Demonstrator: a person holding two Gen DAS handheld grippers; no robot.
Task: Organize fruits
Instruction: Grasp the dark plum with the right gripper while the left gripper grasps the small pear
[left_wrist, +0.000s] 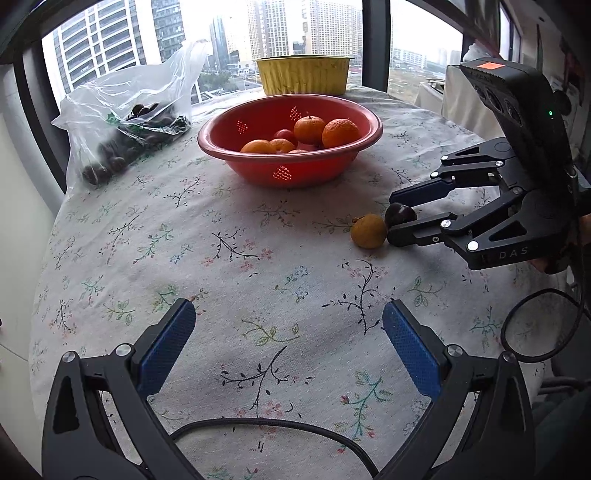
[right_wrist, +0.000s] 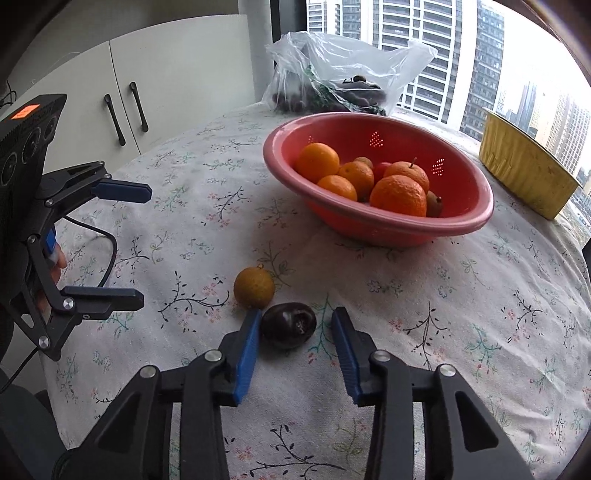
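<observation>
A red colander bowl (left_wrist: 236, 147) (right_wrist: 461, 225) on the floral tablecloth holds several oranges (left_wrist: 340, 132) (right_wrist: 398, 195) and smaller fruits. A small yellow-brown fruit (left_wrist: 368, 231) (right_wrist: 254, 288) and a dark purple fruit (left_wrist: 399, 214) (right_wrist: 289, 325) lie side by side on the cloth. My right gripper (right_wrist: 293, 325) (left_wrist: 391, 216) is open with its jaws around the dark fruit, the left pad touching it. My left gripper (left_wrist: 288, 321) (right_wrist: 142, 243) is open and empty above the cloth.
A clear plastic bag (left_wrist: 125, 122) (right_wrist: 332, 81) of dark fruits lies at the table's far edge. A yellow tub (left_wrist: 303, 74) (right_wrist: 524, 173) stands behind the bowl by the window. A black cable (left_wrist: 280, 424) lies near the front. White cabinets (right_wrist: 147, 85) stand beyond the table.
</observation>
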